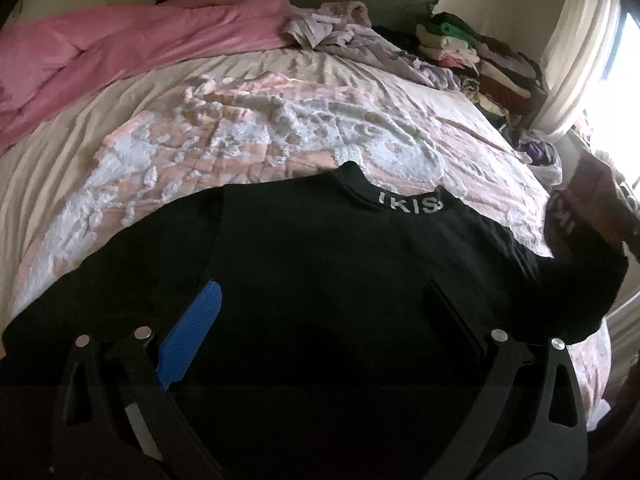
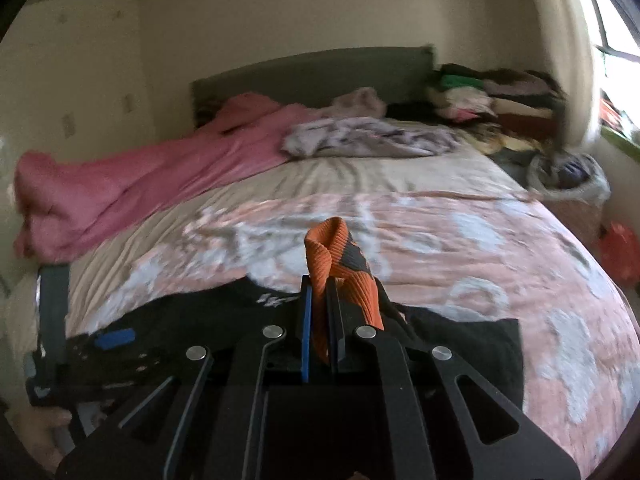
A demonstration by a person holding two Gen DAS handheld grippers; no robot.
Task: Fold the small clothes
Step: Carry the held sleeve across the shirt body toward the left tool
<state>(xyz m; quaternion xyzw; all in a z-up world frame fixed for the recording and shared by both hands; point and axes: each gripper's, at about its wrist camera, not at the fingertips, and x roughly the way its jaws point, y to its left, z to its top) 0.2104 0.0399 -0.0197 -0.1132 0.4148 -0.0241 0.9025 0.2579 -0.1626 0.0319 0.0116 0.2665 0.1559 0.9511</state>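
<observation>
A black shirt (image 1: 340,248) with pale letters on its collar (image 1: 412,206) lies flat on the bed's pink and white cover (image 1: 280,128). My left gripper (image 1: 324,300) hovers just over the shirt's body, jaws open wide and empty, with a blue pad (image 1: 196,332) on the left. In the right wrist view my right gripper (image 2: 320,280) is shut on an orange and grey ribbed cloth (image 2: 332,248), held above the black shirt (image 2: 460,344). Black fabric hangs beside the orange cloth; whether they are one garment I cannot tell. One blue pad (image 2: 116,338) of the left gripper shows at lower left.
A pink blanket (image 1: 120,52) lies along the bed's far left. Crumpled lilac clothes (image 1: 360,40) sit near the grey headboard (image 2: 312,72). Stacks of folded clothes (image 1: 460,44) fill the back right corner beside a curtain (image 1: 576,40) and bright window. A bag (image 2: 568,176) sits off the bed's right side.
</observation>
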